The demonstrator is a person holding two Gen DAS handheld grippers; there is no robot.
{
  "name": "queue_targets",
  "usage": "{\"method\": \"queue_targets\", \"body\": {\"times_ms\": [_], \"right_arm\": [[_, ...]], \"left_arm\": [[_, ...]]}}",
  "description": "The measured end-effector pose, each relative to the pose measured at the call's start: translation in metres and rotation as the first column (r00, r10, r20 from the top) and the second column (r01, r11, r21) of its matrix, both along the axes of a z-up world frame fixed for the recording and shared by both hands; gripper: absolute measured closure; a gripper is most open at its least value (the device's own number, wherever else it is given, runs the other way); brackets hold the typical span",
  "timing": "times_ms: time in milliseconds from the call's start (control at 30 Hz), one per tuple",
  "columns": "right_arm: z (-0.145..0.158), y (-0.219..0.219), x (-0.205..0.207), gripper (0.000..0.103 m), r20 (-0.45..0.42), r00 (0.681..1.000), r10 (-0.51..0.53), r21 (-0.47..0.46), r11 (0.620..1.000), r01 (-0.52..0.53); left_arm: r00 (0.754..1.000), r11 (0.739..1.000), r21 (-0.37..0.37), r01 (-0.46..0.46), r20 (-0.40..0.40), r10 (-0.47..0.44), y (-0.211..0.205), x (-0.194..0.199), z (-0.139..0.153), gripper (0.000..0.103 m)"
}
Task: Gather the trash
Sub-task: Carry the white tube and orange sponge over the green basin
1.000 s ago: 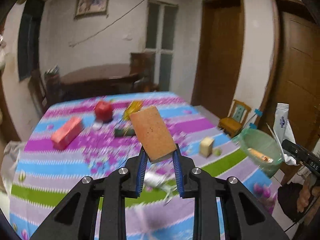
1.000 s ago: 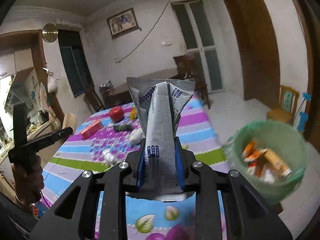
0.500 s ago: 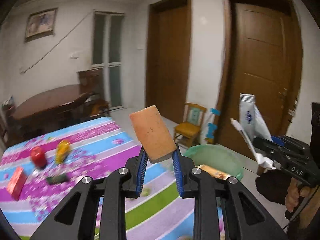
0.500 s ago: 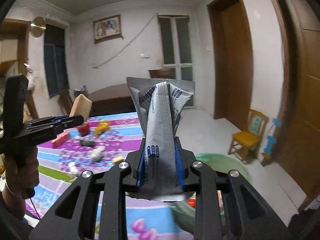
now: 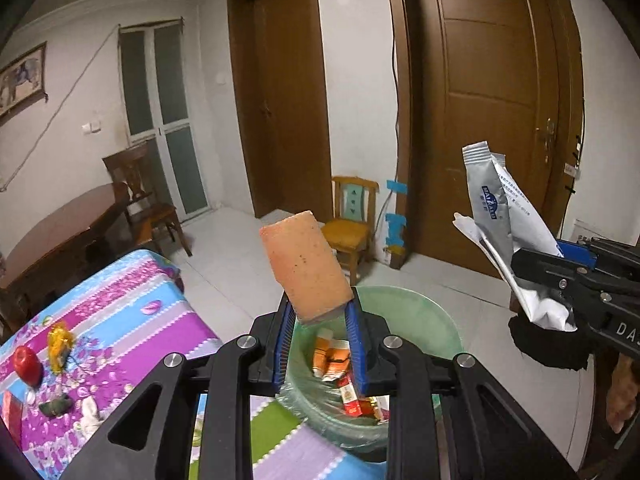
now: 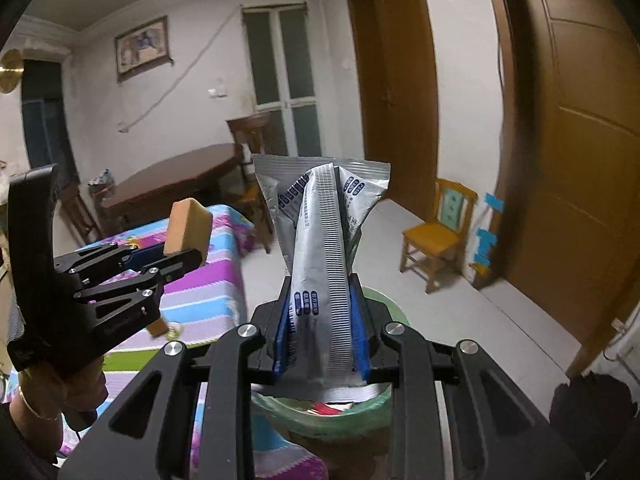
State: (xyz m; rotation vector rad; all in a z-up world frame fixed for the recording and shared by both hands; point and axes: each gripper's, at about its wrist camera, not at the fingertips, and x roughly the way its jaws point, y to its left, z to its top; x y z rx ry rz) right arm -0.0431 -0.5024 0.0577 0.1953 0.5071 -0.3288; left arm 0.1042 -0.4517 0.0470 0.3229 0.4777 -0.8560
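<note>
Our left gripper (image 5: 320,328) clamps an orange sponge (image 5: 306,266) above the green bin (image 5: 420,320), while our right gripper (image 6: 320,320) pinches a silver packet (image 6: 320,248) over it, print unreadable.

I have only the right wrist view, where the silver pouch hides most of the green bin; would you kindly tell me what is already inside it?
Observer: The left wrist view shows orange and red packets lying in the green bin.
Operator: Thank you. Is any trash left on the table?
Observer: Yes, a red round item and a yellow wrapper lie on the striped tablecloth.
</note>
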Motion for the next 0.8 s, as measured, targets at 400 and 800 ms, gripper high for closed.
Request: {"method": "queue_targets", "body": {"times_ms": [400, 800], "right_arm": [[-0.025, -0.018, 0.014, 0.079, -0.054, 0.998, -0.031, 0.016, 0.999, 0.032], [-0.023, -0.019, 0.021, 0.079, -0.074, 0.997, -0.032, 0.023, 0.999, 0.034]], "left_arm": [[0.999, 0.998, 0.059, 0.012, -0.05, -0.009, -0.032, 0.017, -0.051, 0.076], [0.999, 0.997, 0.078, -0.005, -0.038, 0.008, -0.029, 0.02, -0.063, 0.076]]}}
